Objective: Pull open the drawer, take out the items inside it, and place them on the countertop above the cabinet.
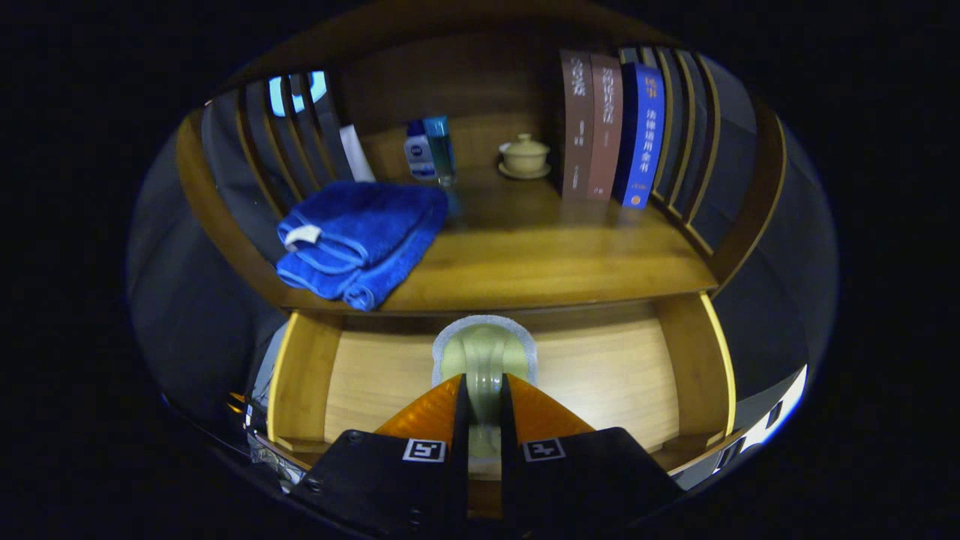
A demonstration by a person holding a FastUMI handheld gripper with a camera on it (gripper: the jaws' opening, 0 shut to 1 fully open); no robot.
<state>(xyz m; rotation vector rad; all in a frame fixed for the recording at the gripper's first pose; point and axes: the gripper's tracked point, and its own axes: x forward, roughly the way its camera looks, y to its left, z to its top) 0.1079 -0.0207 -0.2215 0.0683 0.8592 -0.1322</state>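
The drawer [607, 375] stands pulled open under the countertop [540, 262], its pale wooden floor showing on both sides of my fingers. My gripper [482, 384] is shut on a pale green, sponge-like item with a white edge [484, 349]. The item is pinched narrow between the fingers and bulges wider just beyond their tips, above the drawer floor and below the countertop's front edge. I cannot tell whether it touches the drawer floor. A folded blue towel [356, 240] lies on the left part of the countertop.
At the back of the countertop stand two small bottles [431, 150], a lidded pale cup on a saucer [524, 156] and three upright books [611, 127] at the right. Slatted wooden sides [289, 142] close in the countertop. The drawer's side walls [300, 375] flank the fingers.
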